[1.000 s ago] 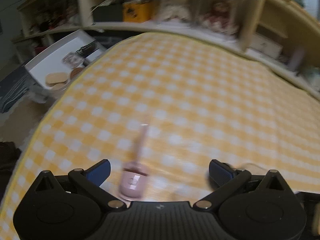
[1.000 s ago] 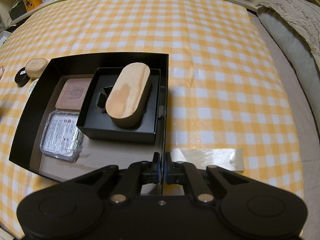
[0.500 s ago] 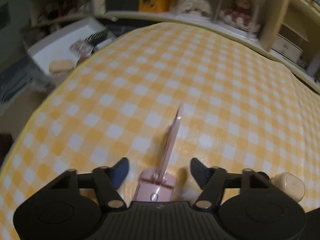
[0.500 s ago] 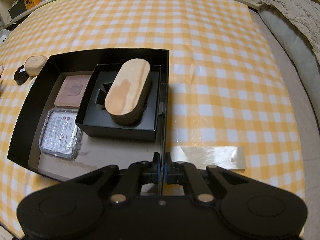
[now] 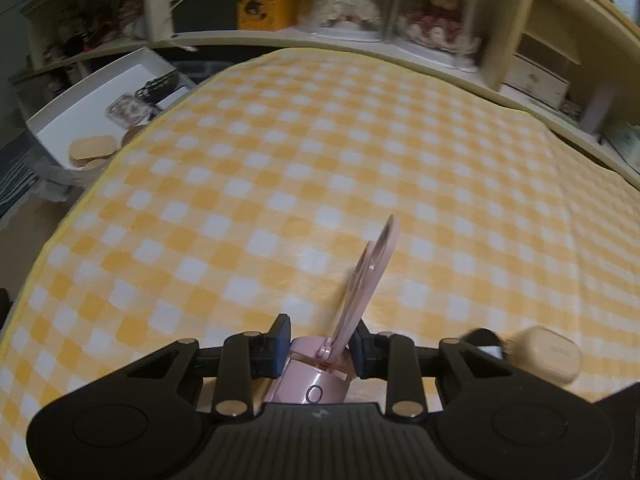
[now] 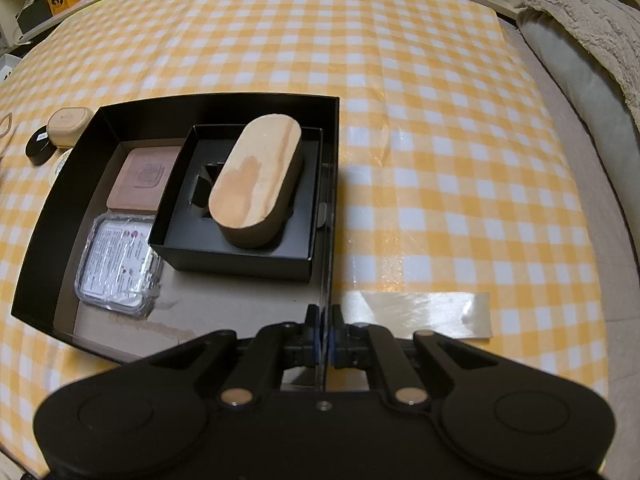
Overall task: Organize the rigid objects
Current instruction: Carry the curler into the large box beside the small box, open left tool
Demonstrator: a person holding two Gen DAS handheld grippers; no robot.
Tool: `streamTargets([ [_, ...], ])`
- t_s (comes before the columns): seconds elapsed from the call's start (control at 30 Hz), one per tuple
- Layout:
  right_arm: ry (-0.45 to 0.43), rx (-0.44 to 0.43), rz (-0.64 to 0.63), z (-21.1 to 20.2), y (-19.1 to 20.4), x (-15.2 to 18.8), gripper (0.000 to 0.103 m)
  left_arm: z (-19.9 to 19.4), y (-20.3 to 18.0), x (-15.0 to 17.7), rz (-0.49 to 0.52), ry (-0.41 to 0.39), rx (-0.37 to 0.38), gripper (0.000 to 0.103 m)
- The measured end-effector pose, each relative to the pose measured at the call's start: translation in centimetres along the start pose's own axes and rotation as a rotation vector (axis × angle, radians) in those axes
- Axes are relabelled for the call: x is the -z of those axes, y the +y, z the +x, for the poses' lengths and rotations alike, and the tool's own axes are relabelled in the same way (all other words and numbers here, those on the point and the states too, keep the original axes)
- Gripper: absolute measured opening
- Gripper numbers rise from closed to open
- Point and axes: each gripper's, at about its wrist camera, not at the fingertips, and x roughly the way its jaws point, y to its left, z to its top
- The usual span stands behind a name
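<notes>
Left gripper (image 5: 318,354) closed — box (image 6: 52,216) unmoved.

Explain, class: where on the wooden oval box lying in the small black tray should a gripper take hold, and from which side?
Grip the wooden oval box across its narrow width, on the two long straight sides, coming from above. It lies tilted in the small black tray, whose walls block a low sideways approach; the rounded ends would likely slip.
</notes>
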Motion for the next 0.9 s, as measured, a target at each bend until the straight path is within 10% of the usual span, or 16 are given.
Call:
streamTargets([
  [0.3, 0.001, 0.001, -0.001, 0.1, 0.0, 0.0, 0.005, -5.1, -6.3, 1.1, 0.06, -0.036, 0.289, 0.032],
  [0.6, 0.002, 0.0, -0.001, 0.1, -0.1, 0.0, 0.005, -10.6, -16.1, 6.7, 0.378, -0.042, 0.612, 0.032],
  [0.9, 0.005, -0.009, 0.01, 0.1, -0.1, 0.1, 0.004, -9.5, -22.5, 12.8, 0.744, -0.013, 0.691, 0.032],
])
